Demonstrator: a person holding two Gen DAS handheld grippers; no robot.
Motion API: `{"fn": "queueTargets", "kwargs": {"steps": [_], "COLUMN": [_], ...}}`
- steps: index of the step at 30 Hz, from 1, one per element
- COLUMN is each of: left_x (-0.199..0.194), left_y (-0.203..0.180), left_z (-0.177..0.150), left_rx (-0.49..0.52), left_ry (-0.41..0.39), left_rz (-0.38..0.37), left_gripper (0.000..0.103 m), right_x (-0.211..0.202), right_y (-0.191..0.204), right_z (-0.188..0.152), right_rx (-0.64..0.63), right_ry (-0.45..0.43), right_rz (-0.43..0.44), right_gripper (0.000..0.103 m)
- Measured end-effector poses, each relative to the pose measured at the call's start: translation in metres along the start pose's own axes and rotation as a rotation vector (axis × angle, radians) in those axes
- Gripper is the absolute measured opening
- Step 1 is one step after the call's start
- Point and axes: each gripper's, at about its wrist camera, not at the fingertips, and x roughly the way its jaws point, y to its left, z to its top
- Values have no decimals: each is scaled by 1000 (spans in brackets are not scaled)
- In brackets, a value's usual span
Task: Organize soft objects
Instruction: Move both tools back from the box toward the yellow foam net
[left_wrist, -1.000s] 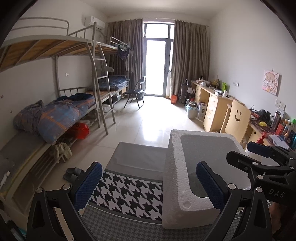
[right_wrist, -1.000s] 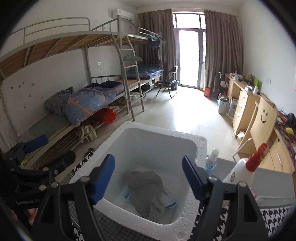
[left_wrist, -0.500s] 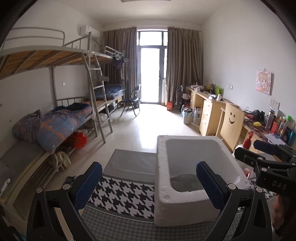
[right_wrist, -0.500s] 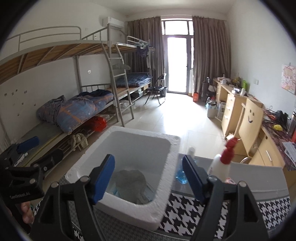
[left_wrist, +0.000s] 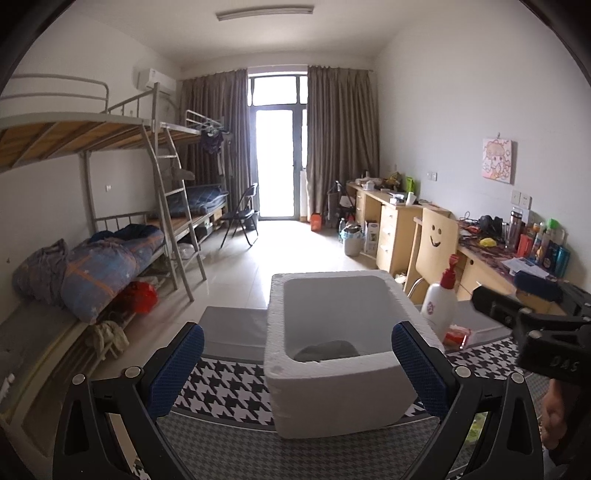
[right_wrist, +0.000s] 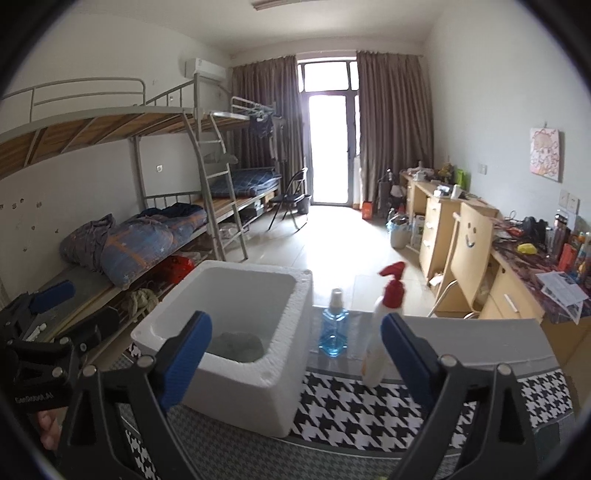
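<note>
Grey cloth (left_wrist: 327, 349) lies inside a white foam box (left_wrist: 332, 398) on the houndstooth tablecloth (left_wrist: 229, 387). Left gripper (left_wrist: 295, 373) and right gripper (right_wrist: 297, 356) both gape wide, empty, short of the box.

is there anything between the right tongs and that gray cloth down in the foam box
Yes. The gray cloth lies at the bottom of the white foam box, and the box's near wall stands between it and the open right tongs. The top is open, so coming in from above looks unobstructed. The blue bottle and spray bottle stand outside, to the right.
</note>
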Motion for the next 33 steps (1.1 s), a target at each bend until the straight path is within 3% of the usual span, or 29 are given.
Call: {"fn": "queueTargets", "kwargs": {"steps": [22, 28, 33], "left_x": [-52, -65, -72], "left_y": [-27, -30, -33], "left_z": [-21, -30, -34], "left_rx": [15, 29, 24], "left_ry": [-94, -139, -155], "left_rz": [-121, -159, -166], "left_gripper": [102, 102, 102], "right_x": [-64, -86, -97], "right_y": [-37, -37, -43], "right_z": [-32, -50, -59], "right_rx": [72, 13, 34], "right_ry": [-98, -151, -156], "right_rz": [-26, -104, -98], "right_gripper": [95, 95, 95]}}
